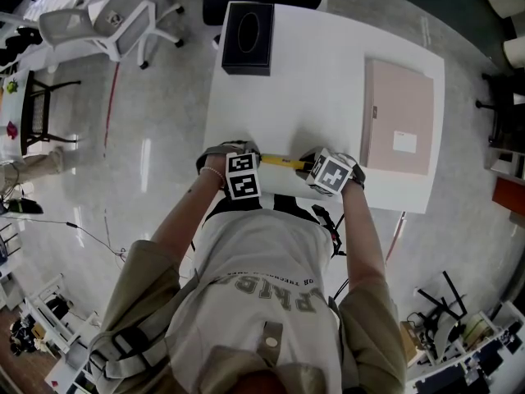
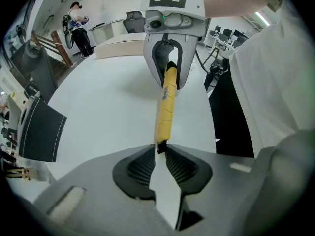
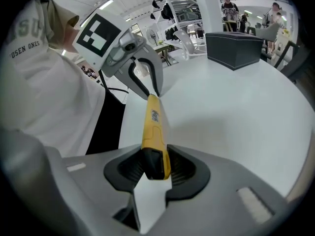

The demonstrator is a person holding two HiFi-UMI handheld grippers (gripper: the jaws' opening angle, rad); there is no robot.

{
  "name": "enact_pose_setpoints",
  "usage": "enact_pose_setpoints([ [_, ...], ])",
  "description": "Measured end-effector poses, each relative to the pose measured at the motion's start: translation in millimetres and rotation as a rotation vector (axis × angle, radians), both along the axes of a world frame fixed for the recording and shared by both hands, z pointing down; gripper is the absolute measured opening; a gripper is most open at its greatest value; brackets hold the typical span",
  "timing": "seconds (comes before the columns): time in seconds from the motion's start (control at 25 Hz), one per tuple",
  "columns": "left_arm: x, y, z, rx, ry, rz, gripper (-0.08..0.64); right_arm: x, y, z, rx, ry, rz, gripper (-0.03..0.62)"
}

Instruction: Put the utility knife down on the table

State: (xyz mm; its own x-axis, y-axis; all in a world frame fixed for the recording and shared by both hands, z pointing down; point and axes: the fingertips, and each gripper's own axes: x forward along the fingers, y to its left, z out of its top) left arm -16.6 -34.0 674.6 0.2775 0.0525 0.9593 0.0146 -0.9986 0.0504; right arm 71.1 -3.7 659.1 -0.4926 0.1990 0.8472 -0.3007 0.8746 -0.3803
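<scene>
A yellow utility knife (image 1: pixel 283 162) with a black butt end hangs just above the near edge of the white table (image 1: pixel 328 80), held level between both grippers. My left gripper (image 2: pixel 160 154) is shut on the knife's narrow tip, its pads pinching the end. My right gripper (image 3: pixel 156 166) is shut on the black butt end, which sits between its ribbed pads. In the left gripper view the yellow body (image 2: pixel 166 107) runs away to the right gripper (image 2: pixel 167 70) opposite. The head view shows the left gripper (image 1: pixel 256 161) and right gripper (image 1: pixel 310 167) close together in front of the person's chest.
A black tissue box (image 1: pixel 248 38) stands at the table's far left corner. A flat pinkish-beige book (image 1: pixel 398 115) lies on the right side. A grey office chair (image 1: pixel 107 15) stands on the floor to the left. People stand far off in the room.
</scene>
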Motion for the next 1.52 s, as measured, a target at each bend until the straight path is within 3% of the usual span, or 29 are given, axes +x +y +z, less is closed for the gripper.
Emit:
enact_pose_setpoints([
  [0.24, 0, -6, -3, 0.042, 0.017, -0.043, 0.107, 3, -5, 5, -0.008, -0.001, 0.014, 0.118],
  [0.4, 7, -9, -14, 0.088, 0.073, -0.051, 0.118, 2, -6, 4, -0.037, 0.001, 0.03, 0.118],
  [0.52, 21, -9, -22, 0.115, 0.106, -0.024, 0.125, 2, -6, 4, -0.048, 0.0, 0.038, 0.118],
  [0.68, 32, -8, -22, 0.15, 0.091, 0.034, 0.127, 3, -6, 5, -0.062, -0.006, 0.047, 0.118],
  [0.96, 38, -4, -18, 0.192, 0.073, 0.1, 0.074, 3, -5, 3, -0.074, -0.017, 0.07, 0.117],
  [1.52, 46, -4, -17, 0.139, 0.074, 0.118, 0.061, 20, -10, 3, 0.102, 0.038, 0.05, 0.103],
])
